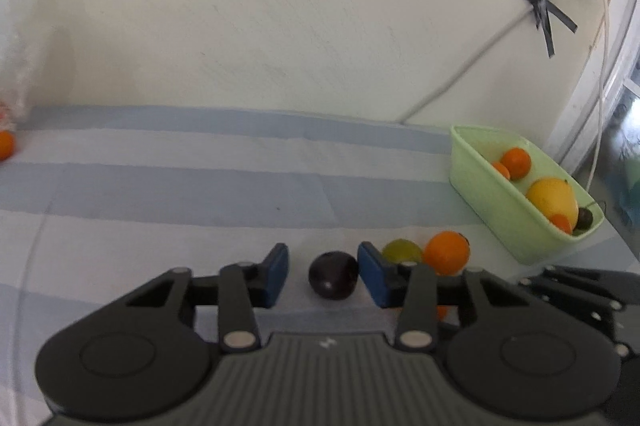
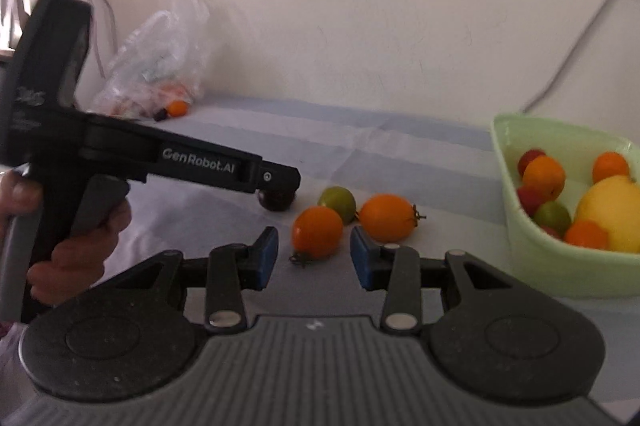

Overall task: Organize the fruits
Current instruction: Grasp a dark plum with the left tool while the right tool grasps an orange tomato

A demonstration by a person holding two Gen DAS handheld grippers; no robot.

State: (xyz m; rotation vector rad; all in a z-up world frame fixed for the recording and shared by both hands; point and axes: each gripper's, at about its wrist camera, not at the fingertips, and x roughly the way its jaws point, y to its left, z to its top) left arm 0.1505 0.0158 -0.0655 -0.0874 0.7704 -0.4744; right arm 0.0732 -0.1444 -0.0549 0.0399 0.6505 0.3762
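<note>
A dark purple fruit (image 1: 333, 275) lies on the striped cloth between the open fingers of my left gripper (image 1: 323, 276); the pads stand apart from it. It shows under the left gripper in the right wrist view (image 2: 276, 200). My right gripper (image 2: 314, 252) is open around a small orange fruit (image 2: 317, 232) on the cloth. Beside it lie a green fruit (image 2: 338, 203) and a larger orange fruit (image 2: 387, 217). A pale green bin (image 2: 560, 262) at the right holds several orange, red, green and yellow fruits.
A clear plastic bag (image 2: 154, 66) with a few fruits, one orange fruit (image 2: 177, 108) beside it, sits at the far left by the wall. A cable and black tape (image 1: 540, 2) hang on the wall. The bin (image 1: 500, 210) stands near the table's right edge.
</note>
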